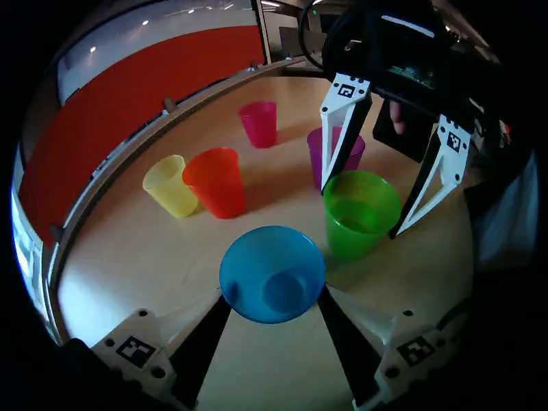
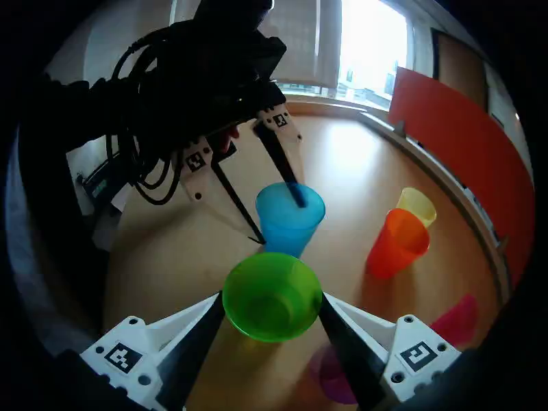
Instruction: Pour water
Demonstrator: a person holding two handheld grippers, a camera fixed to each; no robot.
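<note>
A blue cup (image 1: 272, 270) sits between the fingers of my left gripper (image 1: 272, 294), which is shut on its sides. It looks empty. My right gripper (image 2: 271, 297) is shut on a green cup (image 2: 272, 301) that holds a little water. In the left gripper view the green cup (image 1: 361, 214) stands on the table just right of the blue one, with the right gripper (image 1: 359, 214) coming down around it. In the right gripper view the blue cup (image 2: 289, 219) is just beyond the green one, with the left gripper (image 2: 281, 221) on it.
On the wooden table (image 1: 151, 253) stand an orange cup (image 1: 216, 181), a yellow cup (image 1: 170, 185), a pink cup (image 1: 259, 123) and a purple cup (image 1: 315, 147). A raised rim and a red panel (image 1: 130, 103) border the table's far side.
</note>
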